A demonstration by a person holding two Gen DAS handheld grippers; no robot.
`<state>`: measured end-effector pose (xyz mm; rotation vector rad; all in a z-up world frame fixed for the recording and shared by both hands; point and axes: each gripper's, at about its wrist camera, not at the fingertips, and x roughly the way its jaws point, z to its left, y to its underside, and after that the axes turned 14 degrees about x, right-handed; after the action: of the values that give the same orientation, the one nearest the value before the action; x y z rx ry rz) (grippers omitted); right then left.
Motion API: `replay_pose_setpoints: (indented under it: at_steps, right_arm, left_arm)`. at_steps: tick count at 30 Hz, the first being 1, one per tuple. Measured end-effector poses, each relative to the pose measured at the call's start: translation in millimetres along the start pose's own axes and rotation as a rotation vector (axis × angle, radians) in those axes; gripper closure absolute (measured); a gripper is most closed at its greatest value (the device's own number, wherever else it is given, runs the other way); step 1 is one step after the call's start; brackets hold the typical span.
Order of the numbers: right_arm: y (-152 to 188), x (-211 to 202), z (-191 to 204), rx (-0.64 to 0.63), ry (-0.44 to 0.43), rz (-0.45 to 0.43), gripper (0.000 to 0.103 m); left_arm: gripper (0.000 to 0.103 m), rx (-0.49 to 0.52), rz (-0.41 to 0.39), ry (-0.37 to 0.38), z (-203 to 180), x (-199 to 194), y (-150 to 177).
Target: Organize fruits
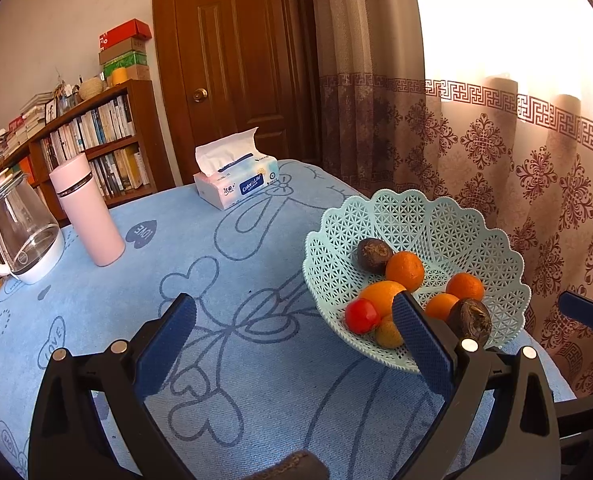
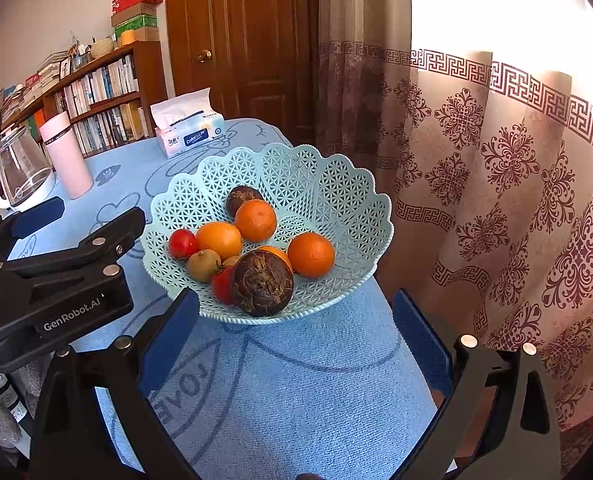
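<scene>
A pale green lattice basket (image 2: 296, 172) stands on the blue tablecloth near the table's right edge. It holds several oranges (image 2: 255, 220), two dark brown round fruits (image 2: 262, 283), two red tomatoes (image 2: 182, 243) and a small yellow-brown fruit (image 2: 203, 265). My right gripper (image 2: 296, 336) is open in front of the basket, with nothing between its fingers. My left gripper (image 1: 296, 332) is open over the cloth, left of the basket (image 1: 436, 220); its right finger overlaps the basket's near rim in view. In the left wrist view an orange (image 1: 404, 270) and a tomato (image 1: 361, 316) show. My left gripper (image 2: 100, 208) also appears beside the basket.
At the far side of the table are a tissue box (image 1: 236, 184), a pink flask (image 1: 88, 216) and a glass kettle (image 1: 20, 236). A bookshelf (image 1: 96, 132) and a wooden door (image 1: 240, 60) stand behind. Patterned curtains (image 2: 496, 200) hang close to the table's right edge.
</scene>
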<state>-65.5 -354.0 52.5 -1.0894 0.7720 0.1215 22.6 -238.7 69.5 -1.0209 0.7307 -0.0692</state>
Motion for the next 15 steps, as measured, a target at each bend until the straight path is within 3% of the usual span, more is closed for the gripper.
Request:
replay_pose_setpoints:
  at_steps: [15]
  right_arm:
    - [0.0,1.6,2.2,-0.004,0.001,0.002,0.005]
  left_arm:
    - [0.005,-0.002,0.004,0.001,0.8,1.7,1.3]
